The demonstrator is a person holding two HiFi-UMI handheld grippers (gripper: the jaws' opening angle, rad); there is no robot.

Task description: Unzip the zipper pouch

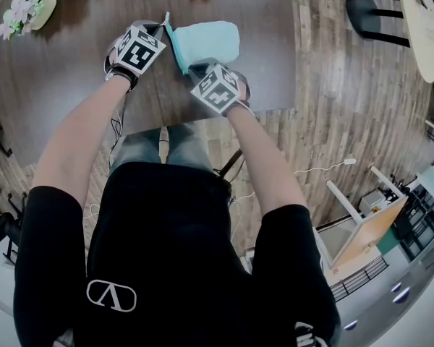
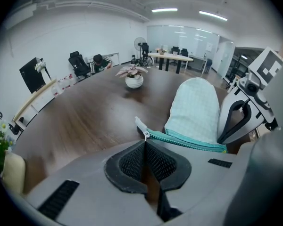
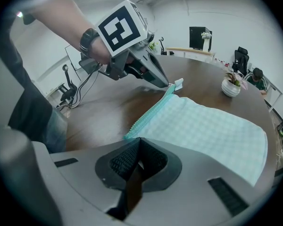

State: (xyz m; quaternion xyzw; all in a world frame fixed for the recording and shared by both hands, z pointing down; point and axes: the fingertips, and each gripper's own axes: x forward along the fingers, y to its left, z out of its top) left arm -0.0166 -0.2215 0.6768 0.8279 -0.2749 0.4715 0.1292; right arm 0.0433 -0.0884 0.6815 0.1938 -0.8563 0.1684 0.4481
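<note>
A light teal checked zipper pouch (image 1: 208,40) lies on the dark wooden table (image 1: 79,85), its zipper edge turned toward me. My left gripper (image 1: 161,26) is shut on the zipper pull (image 2: 142,132) at the pouch's far left corner, where a white tab (image 2: 138,125) sticks out. My right gripper (image 1: 195,67) is shut on the pouch's near corner (image 3: 132,132), at the other end of the zipper. The zipper teeth (image 3: 153,111) run closed between the two grippers. In the right gripper view, the left gripper (image 3: 167,84) shows above the pouch (image 3: 212,131).
A flower vase (image 1: 29,9) stands at the table's far left, and a potted plant (image 2: 134,77) further back. The table's near edge (image 1: 210,116) runs just below my right gripper. A chair (image 1: 376,16) and a round table (image 1: 423,20) stand to the right.
</note>
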